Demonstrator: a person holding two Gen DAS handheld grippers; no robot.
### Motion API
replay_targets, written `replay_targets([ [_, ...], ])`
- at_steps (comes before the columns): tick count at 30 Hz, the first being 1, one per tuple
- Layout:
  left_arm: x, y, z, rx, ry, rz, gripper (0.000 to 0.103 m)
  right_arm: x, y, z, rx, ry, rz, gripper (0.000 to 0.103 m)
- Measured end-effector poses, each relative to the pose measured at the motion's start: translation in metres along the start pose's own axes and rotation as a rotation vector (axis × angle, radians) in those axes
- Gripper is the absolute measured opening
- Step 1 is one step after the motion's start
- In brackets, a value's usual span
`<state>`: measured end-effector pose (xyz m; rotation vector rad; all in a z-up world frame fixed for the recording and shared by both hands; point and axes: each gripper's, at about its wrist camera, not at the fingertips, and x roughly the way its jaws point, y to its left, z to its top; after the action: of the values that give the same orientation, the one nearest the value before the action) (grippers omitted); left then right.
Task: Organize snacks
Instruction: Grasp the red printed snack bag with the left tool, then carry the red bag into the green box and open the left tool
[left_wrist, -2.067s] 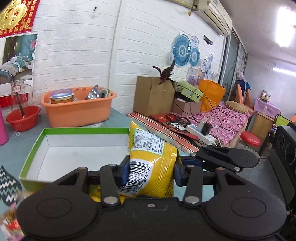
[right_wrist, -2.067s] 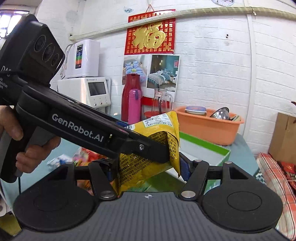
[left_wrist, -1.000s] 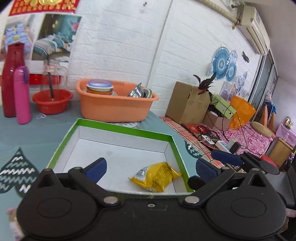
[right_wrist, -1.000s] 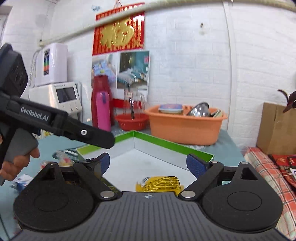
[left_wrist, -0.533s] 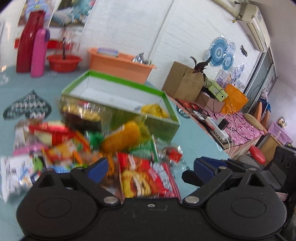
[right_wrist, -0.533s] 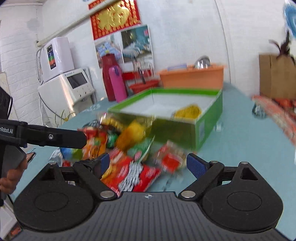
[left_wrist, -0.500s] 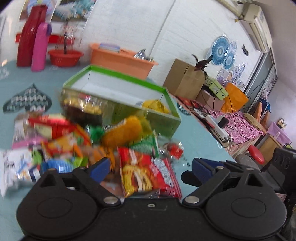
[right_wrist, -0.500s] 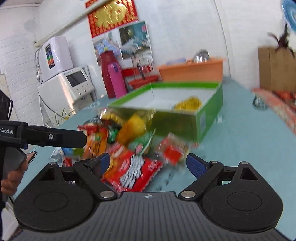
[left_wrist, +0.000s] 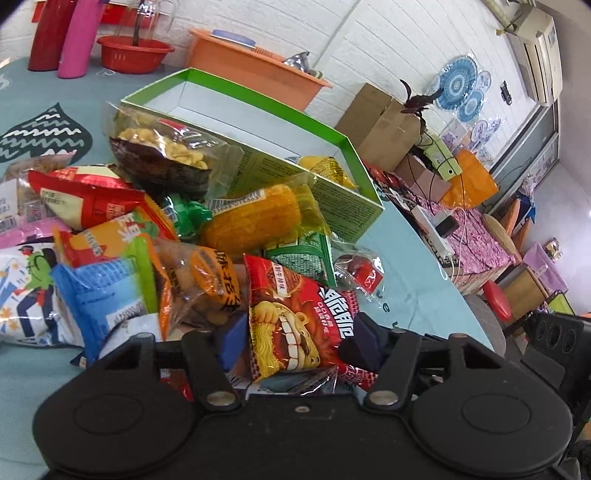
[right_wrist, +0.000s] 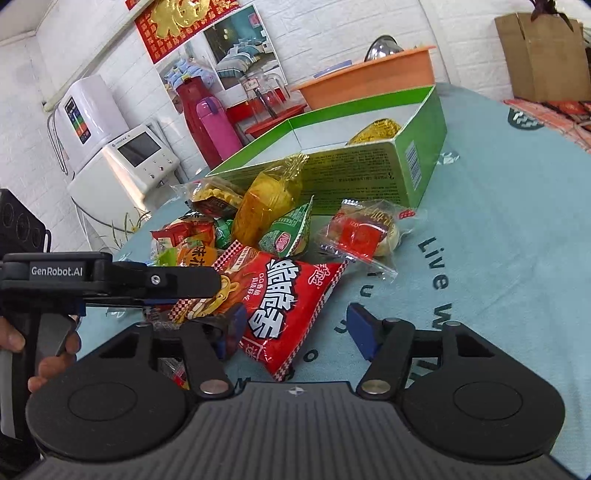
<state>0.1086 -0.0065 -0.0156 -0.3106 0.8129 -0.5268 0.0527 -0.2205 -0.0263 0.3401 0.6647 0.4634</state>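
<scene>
Two grippers close in on a red noodle-snack pack (right_wrist: 291, 299) at the near edge of the snack pile (left_wrist: 147, 229), on the teal tablecloth (right_wrist: 498, 229) just before the green box (right_wrist: 424, 147). Left gripper (left_wrist: 295, 343), jaws just been closing, brackets the pack's end w/ pads at or near the foil; firm pinch can't be told. Right gripper (right_wrist: 295, 328) is wide apart, jaws just starting in, pack's corner between them, untouched. One yellow pack (right_wrist: 376, 131) already lies in the box. Best approach, judging from this: pinch the sealed edge, not the crisp-filled middle, lift clear of neighbours, then over the box wall.
</scene>
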Motion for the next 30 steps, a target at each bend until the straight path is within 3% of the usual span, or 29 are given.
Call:
replay_targets([
  [4, 0.004, 0.003, -0.003, -0.009, 0.003, -0.005, 0.055, 0.003, 0.005, -0.002, -0.019, -0.004, 0.002, 0.089],
  [5, 0.005, 0.005, -0.003, -0.014, 0.008, 0.009, 0.042, 0.004, 0.004, -0.002, -0.017, -0.010, 0.009, 0.085],
  [6, 0.007, 0.005, -0.004, -0.016, 0.011, 0.020, 0.036, 0.004, 0.001, -0.002, -0.008, -0.011, 0.026, 0.077],
  [8, 0.006, 0.004, -0.008, -0.023, 0.006, 0.016, 0.033, 0.005, 0.000, -0.002, 0.009, -0.008, 0.040, 0.073],
  [9, 0.004, 0.002, -0.010, -0.022, 0.006, 0.008, 0.037, 0.003, 0.004, -0.001, -0.011, -0.011, 0.029, 0.073],
  [10, 0.001, -0.001, -0.010, -0.013, 0.000, 0.003, 0.037, 0.000, 0.008, 0.000, -0.036, -0.024, 0.011, 0.063],
  [14, -0.015, -0.014, -0.005, 0.002, -0.048, -0.033, 0.037, -0.021, 0.017, 0.009, -0.101, -0.089, -0.015, 0.053],
  [23, -0.039, -0.040, 0.058, 0.079, -0.233, -0.059, 0.037, -0.042, 0.031, 0.073, -0.184, -0.280, 0.013, 0.052],
  [30, -0.012, -0.028, 0.110, 0.061, -0.264, -0.032, 0.037, -0.006, 0.015, 0.130, -0.148, -0.319, 0.029, 0.051],
])
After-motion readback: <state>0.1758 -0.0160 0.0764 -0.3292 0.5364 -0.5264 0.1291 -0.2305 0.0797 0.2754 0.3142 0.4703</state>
